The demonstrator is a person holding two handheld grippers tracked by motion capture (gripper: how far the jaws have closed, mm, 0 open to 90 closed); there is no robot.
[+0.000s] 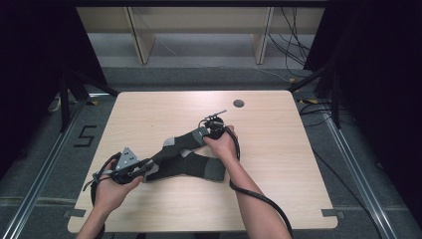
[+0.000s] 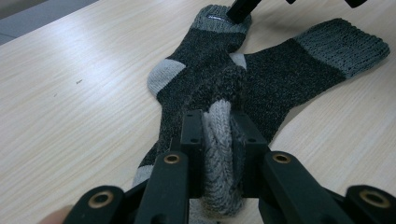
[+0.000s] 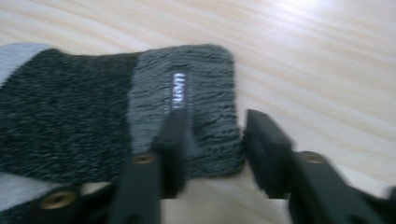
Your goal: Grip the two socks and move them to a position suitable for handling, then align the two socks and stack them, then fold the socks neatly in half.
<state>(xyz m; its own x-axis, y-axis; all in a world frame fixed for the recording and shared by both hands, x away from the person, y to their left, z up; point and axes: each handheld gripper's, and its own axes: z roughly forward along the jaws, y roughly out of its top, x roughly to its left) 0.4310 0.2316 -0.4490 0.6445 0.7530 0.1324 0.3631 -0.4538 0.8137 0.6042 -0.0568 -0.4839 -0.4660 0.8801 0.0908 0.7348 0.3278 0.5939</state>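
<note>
Two dark socks lie crossed near the middle of the table (image 1: 278, 164), toes toward the person's left, cuffs toward the right; the far sock (image 1: 181, 142) runs up to a grey cuff by the right hand (image 1: 222, 144), the near sock (image 1: 196, 167) lies just below it with its own grey cuff at the right end.

Left gripper (image 1: 144, 168) sits at the toe end, held in the left hand (image 1: 110, 191); in the left gripper view its jaws are nearly closed and clamp a bunched fold of pale grey toe fabric (image 2: 219, 154) between them, the knit bulging out above and below the pads; beyond the jaws both socks stretch away, the far sock (image 2: 201, 74) with a pale heel patch, the near sock (image 2: 299, 70) angling off to the right, the two overlapping just past the jaw tips.

Right gripper (image 1: 211, 130) is down at the far sock's cuff; in the right gripper view (image 3: 212, 135) the jaws stand part open, the left one lying over the grey cuff (image 3: 196, 107) just below a small white label, the right one off the cuff's edge over bare wood; the frame is blurred, so I cannot tell whether that left jaw presses the knit or just covers it; nothing is pinched between the two.
</note>
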